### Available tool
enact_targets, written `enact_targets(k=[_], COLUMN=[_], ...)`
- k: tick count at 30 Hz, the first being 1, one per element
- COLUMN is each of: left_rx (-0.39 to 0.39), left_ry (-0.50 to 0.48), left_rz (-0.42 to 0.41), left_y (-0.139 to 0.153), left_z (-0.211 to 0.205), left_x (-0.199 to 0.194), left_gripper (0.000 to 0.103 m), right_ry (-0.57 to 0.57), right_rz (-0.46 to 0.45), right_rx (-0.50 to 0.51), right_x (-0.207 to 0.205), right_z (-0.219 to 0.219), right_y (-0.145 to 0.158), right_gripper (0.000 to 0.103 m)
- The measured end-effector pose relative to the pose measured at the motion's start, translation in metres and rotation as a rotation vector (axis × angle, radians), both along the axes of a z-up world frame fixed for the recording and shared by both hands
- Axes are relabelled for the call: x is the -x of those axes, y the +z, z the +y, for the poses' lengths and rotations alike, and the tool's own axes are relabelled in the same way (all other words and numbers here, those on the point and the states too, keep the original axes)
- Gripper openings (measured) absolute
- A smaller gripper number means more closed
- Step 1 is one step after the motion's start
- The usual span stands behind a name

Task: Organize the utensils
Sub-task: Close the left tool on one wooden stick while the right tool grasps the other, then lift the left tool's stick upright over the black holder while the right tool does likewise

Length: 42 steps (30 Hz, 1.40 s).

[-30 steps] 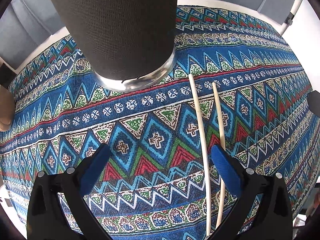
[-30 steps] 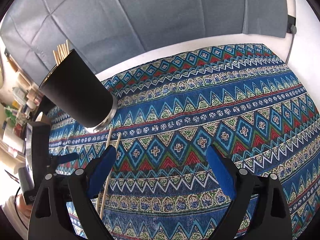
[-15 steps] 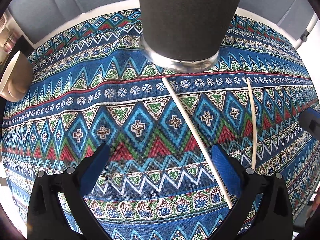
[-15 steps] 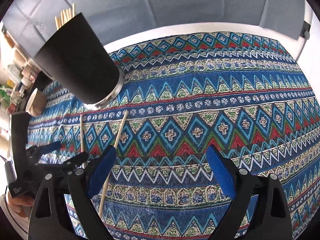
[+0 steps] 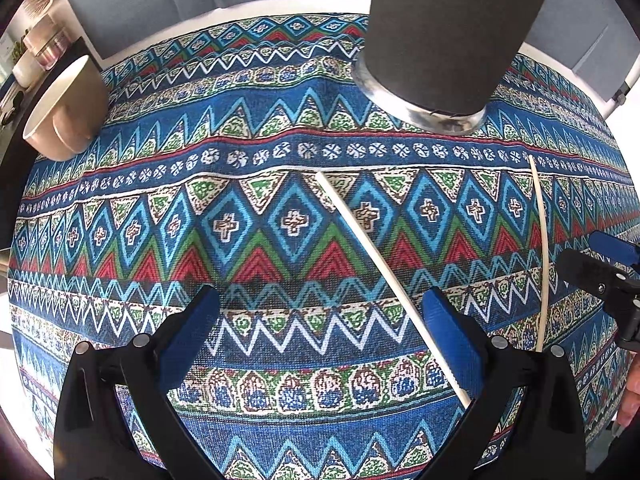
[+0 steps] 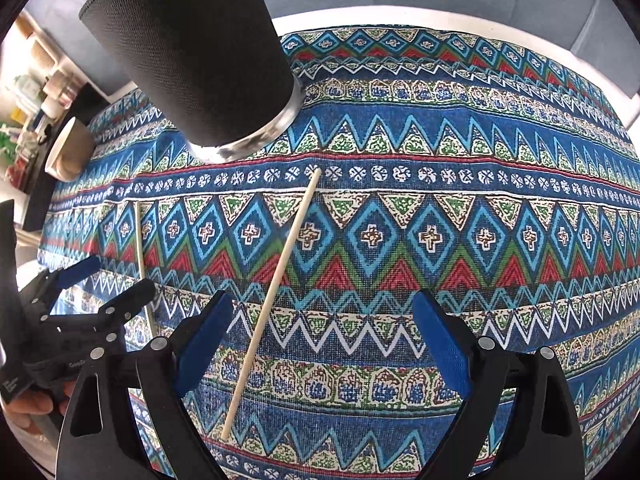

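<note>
Two pale chopsticks lie on the patterned tablecloth. One chopstick (image 5: 384,276) (image 6: 276,288) runs slantwise between the jaws of each gripper. The other chopstick (image 5: 542,248) (image 6: 142,264) lies beside it, apart. A tall black holder cup (image 5: 452,36) (image 6: 200,52) with a metal base stands just behind them. My left gripper (image 5: 320,336) is open and empty above the cloth; it also shows in the right wrist view (image 6: 108,280). My right gripper (image 6: 320,340) is open and empty; its fingers show at the right edge of the left wrist view (image 5: 600,264).
A beige bowl (image 5: 64,112) (image 6: 68,152) stands at the table's left edge. The blue, red and green tablecloth (image 5: 160,240) (image 6: 480,200) covers the table. Shelves with small items (image 6: 28,100) stand beyond the left side. A grey wall is behind.
Both grippers have moved in closer to the cup and turned. The cup has shifted right in the left view and looms larger in the right view. Both grippers stay open.
</note>
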State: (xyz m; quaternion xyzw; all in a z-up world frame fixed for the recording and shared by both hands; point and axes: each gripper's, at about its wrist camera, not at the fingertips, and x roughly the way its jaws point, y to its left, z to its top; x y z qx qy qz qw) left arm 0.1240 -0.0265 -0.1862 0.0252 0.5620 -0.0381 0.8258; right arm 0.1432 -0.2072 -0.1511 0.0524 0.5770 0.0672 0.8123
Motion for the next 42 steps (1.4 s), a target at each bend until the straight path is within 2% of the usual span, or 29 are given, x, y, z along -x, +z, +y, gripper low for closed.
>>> enact_targets(k=[4,7,12,15,17,18,20,21,22,23,26,27,33,36,40,42], left_rx=[-0.001,-0.001,-0.008,-0.011,-0.011,-0.011,-0.007,-0.002,0.002,-0.002,0.011,0.022,0.071,0.129,0.134,0.137], left_ry=[0.002,0.013,0.009,0.001,0.000,0.002,0.002,0.001,-0.007,-0.019,-0.022,-0.017,0.008,0.056,0.089,0.107], left_rz=[0.003,0.015,0.066,0.073,0.071,0.068,0.065,0.063,0.063,0.065,0.077,0.079,0.082,0.108,0.116,0.117], left_y=[-0.004,-0.004,0.002,0.008,0.014,0.016,0.021,0.023,0.025,0.026,0.026,0.027,0.024,0.026,0.028,0.029], left_z=[0.018,0.028,0.027,0.028,0.027,0.031,0.040,0.046,0.057,0.063,0.090,0.098,0.129,0.139,0.169,0.185], left_x=[0.006,0.014,0.008,0.007,0.004,0.004,0.003,0.003,0.004,0.004,0.000,0.000,-0.003,-0.005,-0.005,-0.001], left_gripper=[0.098,0.097,0.090,0.084,0.075,0.071,0.053,0.048,0.039,0.030,0.011,0.010,0.007,0.006,0.004,0.004], right_ry=[-0.007,0.045,0.058,0.055,0.047,0.048,0.060,0.062,0.055,0.045,0.033,0.028,-0.040,-0.075,-0.109,-0.118], right_rz=[0.017,0.033,0.032,0.037,0.027,0.023,0.013,0.012,0.011,0.010,0.010,0.012,0.034,0.049,0.057,0.050], right_rx=[0.053,0.176,0.173,0.170,0.169,0.164,0.173,0.166,0.169,0.182,0.194,0.198,0.173,0.164,0.095,0.089], right_x=[-0.006,-0.008,-0.006,-0.003,-0.001,0.000,0.002,0.003,0.004,0.006,0.007,0.008,0.008,0.012,0.023,0.029], right_z=[0.018,0.041,0.051,0.043,0.035,0.031,0.026,0.023,0.018,0.012,0.001,-0.002,-0.036,-0.057,-0.085,-0.118], right_y=[-0.009,-0.016,-0.016,-0.013,-0.011,-0.011,-0.009,-0.009,-0.009,-0.009,-0.010,-0.010,-0.013,-0.013,-0.013,-0.010], right_gripper=[0.087,0.084,0.075,0.060,0.042,0.039,0.023,0.020,0.008,0.005,0.004,0.004,0.004,0.004,0.004,0.004])
